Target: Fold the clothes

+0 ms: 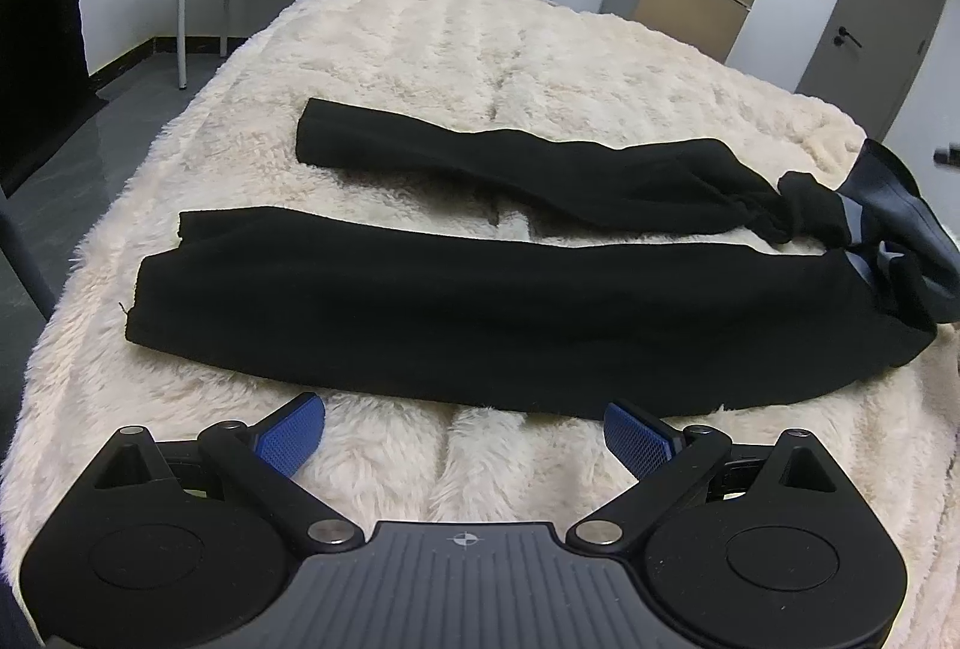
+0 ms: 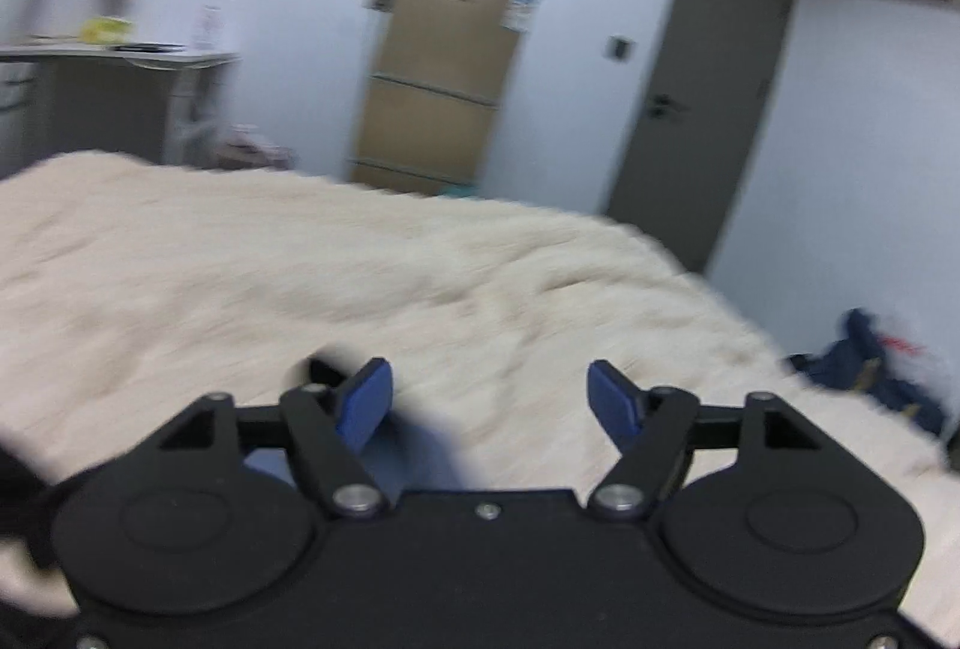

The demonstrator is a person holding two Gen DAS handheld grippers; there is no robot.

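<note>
The bed (image 1: 420,48), covered in a cream shaggy blanket, carries everything and takes up most of both views. Its wide flat top is probably why the folding is done here: the garment can lie stretched out full length.

A pair of black trousers (image 1: 420,319) lies across the bed, the two legs side by side and a little apart. The nearer leg runs along the bed's near edge; the farther leg (image 1: 510,169) sits toward the middle. The leg ends point to the left edge, and the bunched waist (image 1: 870,217), showing a grey lining, sits at the right edge. Laid this way, the legs look ready to be brought one over the other, though no fold has been made yet.

The left tongs (image 1: 462,433) hover just off the near edge, released and empty, the blue pads spread wide and aimed at the nearer leg, likely waiting to take its hem or side.

The right tongs (image 2: 489,397) are also released, with nothing between the pads; the blurred view looks over bare blanket toward the room's far wall.
</note>
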